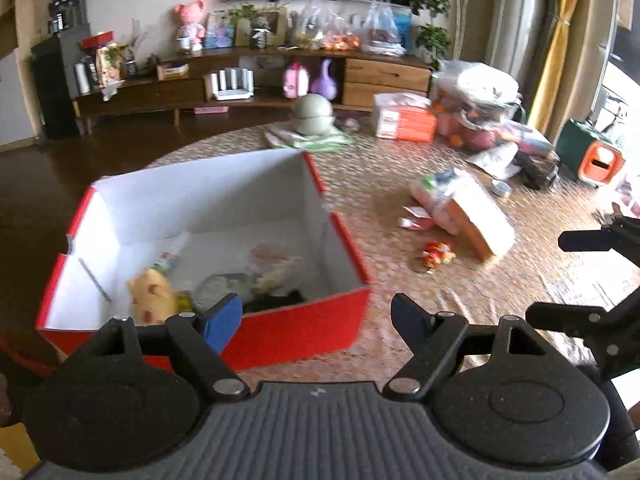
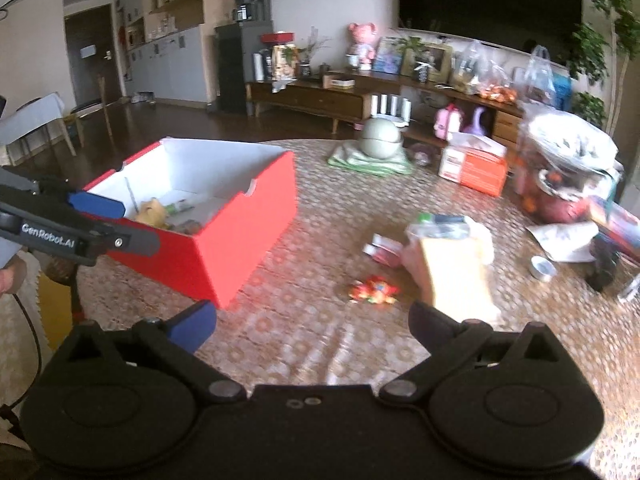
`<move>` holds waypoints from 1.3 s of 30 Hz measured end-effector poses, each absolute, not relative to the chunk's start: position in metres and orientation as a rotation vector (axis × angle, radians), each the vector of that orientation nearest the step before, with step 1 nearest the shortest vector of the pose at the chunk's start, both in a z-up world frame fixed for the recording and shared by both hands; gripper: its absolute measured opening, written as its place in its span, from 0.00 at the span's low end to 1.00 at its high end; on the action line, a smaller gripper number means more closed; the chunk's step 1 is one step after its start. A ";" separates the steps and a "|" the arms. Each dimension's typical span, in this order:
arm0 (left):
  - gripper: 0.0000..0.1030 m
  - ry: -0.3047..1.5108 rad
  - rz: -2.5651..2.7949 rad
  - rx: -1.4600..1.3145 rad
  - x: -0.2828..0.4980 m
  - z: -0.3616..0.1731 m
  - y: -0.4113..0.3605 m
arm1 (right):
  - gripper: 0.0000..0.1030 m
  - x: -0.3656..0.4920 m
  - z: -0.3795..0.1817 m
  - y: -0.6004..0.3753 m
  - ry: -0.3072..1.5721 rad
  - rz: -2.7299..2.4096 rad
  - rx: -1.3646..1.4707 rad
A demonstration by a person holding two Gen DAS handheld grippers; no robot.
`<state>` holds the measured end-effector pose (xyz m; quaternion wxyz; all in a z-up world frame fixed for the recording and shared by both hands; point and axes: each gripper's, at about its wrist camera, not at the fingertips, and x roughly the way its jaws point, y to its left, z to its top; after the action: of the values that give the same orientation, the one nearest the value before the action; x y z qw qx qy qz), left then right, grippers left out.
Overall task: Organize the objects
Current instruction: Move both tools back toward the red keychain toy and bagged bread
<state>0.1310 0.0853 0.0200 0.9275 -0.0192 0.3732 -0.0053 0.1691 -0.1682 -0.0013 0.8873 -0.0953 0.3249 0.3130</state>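
A red box [image 1: 304, 330] with a white inside stands on the patterned table; it is also in the right wrist view [image 2: 224, 240]. It holds a yellow plush toy [image 1: 152, 298], a tube [image 1: 173, 254] and some soft packets. My left gripper [image 1: 316, 320] is open and empty at the box's near right corner, and shows again as the left gripper [image 2: 116, 222]. My right gripper [image 2: 314, 326] is open wide above bare tablecloth. Ahead of it lie a small red-yellow toy [image 2: 374, 290], a tan carton [image 2: 456, 276] and a red packet [image 2: 384, 248].
At the table's far side are a green round pot [image 2: 380, 138] on folded cloth, an orange-white box [image 2: 476, 164], bags of fruit [image 2: 568, 176] and a small metal tin [image 2: 542, 268]. A low cabinet [image 1: 248, 92] lines the wall.
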 end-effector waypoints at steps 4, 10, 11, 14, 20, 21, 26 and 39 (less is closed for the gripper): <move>0.81 0.781 -0.047 -0.052 0.136 0.013 0.063 | 1.00 0.177 -0.006 -0.190 0.686 0.617 -0.179; 0.83 0.783 -0.082 -0.038 0.148 0.004 0.027 | 1.00 0.190 -0.011 -0.217 0.695 0.560 -0.159; 0.84 0.783 -0.090 -0.035 0.151 0.003 0.021 | 1.00 0.192 -0.011 -0.221 0.696 0.551 -0.160; 0.87 0.783 -0.112 -0.025 0.160 -0.003 0.003 | 0.99 0.202 -0.013 -0.231 0.704 0.525 -0.160; 0.99 0.774 -0.147 -0.023 0.179 -0.016 -0.023 | 0.99 0.222 -0.019 -0.244 0.717 0.497 -0.147; 0.99 0.779 -0.149 -0.022 0.184 -0.019 -0.027 | 0.99 0.227 -0.020 -0.245 0.718 0.497 -0.147; 0.99 0.786 -0.128 0.002 0.205 -0.033 -0.041 | 0.99 0.245 -0.030 -0.244 0.732 0.488 -0.160; 0.99 0.818 -0.116 -0.005 0.255 -0.065 -0.058 | 0.99 0.296 -0.055 -0.234 0.779 0.489 -0.170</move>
<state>0.2550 -0.0581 -0.0652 0.9158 -0.0024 0.3975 -0.0565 0.2957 -0.2340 -0.0551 0.8927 -0.0819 0.3753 0.2357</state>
